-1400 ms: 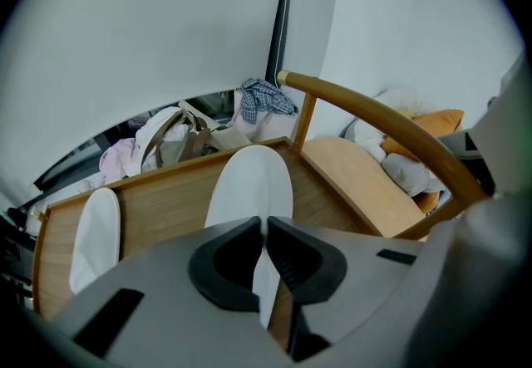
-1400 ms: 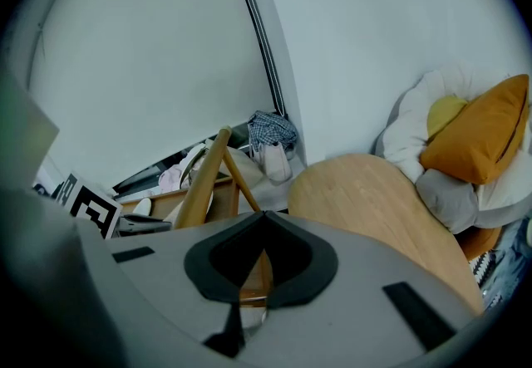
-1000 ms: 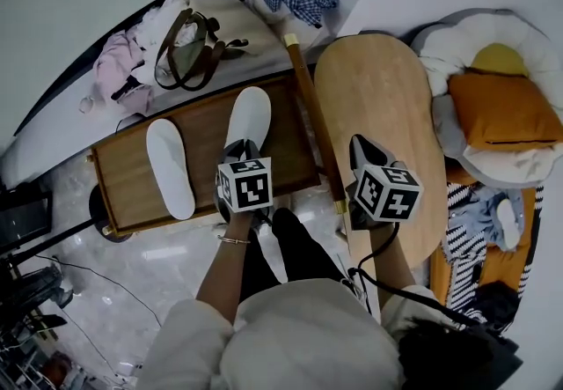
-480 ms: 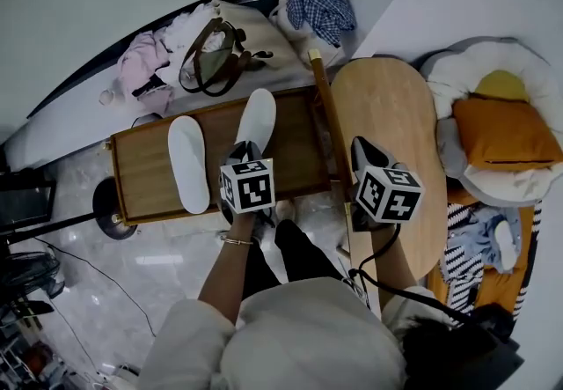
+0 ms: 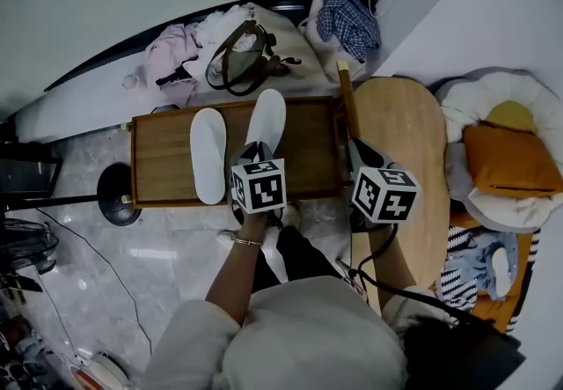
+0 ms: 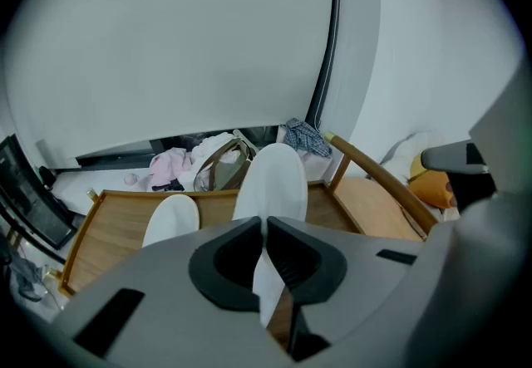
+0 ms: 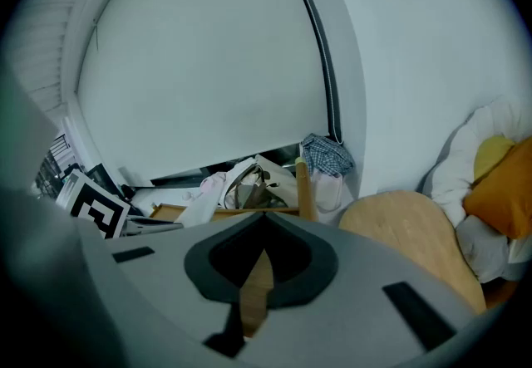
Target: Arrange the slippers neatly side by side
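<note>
At the middle left of the head view the first slipper (image 5: pixel 208 155) is lying flat on the wooden tray table (image 5: pixel 158 159). Just to its right the second slipper (image 5: pixel 266 118) is sitting further up the frame, its toe nearer the far rim. The left gripper (image 5: pixel 255 152) is clenching its heel end, the white edge showing between the pads in the left gripper view. I judge the aligning step is under way; the next move is calling for drawing that heel level with its mate and parallel to it, then letting go. Further right, the right gripper (image 5: pixel 357 150) is hanging clamped together on nothing beside the oval table (image 5: pixel 400 133). The handbag (image 5: pixel 239 69) and heap of clothes (image 5: pixel 171 49) are crowding the floor beyond the far rim, close to the toes.
</note>
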`<action>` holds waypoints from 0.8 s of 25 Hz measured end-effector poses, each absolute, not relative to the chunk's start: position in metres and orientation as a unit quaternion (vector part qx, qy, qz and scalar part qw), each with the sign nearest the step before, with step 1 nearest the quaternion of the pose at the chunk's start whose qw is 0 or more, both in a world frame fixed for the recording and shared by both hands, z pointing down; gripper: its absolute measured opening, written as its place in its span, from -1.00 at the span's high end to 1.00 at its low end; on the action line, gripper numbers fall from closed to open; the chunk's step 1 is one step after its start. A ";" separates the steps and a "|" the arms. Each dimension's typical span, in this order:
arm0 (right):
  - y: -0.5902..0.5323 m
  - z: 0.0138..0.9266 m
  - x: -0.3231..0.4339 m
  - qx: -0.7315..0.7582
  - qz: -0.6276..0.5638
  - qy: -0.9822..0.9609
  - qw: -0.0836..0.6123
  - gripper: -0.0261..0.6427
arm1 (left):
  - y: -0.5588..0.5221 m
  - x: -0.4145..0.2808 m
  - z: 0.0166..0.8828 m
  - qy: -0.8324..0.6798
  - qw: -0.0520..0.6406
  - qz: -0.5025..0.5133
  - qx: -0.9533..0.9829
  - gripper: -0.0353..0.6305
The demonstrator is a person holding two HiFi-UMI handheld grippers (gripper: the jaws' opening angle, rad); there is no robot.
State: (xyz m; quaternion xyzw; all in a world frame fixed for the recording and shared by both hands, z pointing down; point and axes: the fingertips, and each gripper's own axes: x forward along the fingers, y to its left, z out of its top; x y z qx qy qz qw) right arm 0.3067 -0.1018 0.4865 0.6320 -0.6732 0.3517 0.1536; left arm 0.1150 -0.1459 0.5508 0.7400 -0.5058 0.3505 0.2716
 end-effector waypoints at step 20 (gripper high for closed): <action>-0.133 0.489 0.243 0.556 0.333 -0.736 0.194 0.82 | -0.138 0.070 0.553 -0.568 0.324 0.309 0.691 0.80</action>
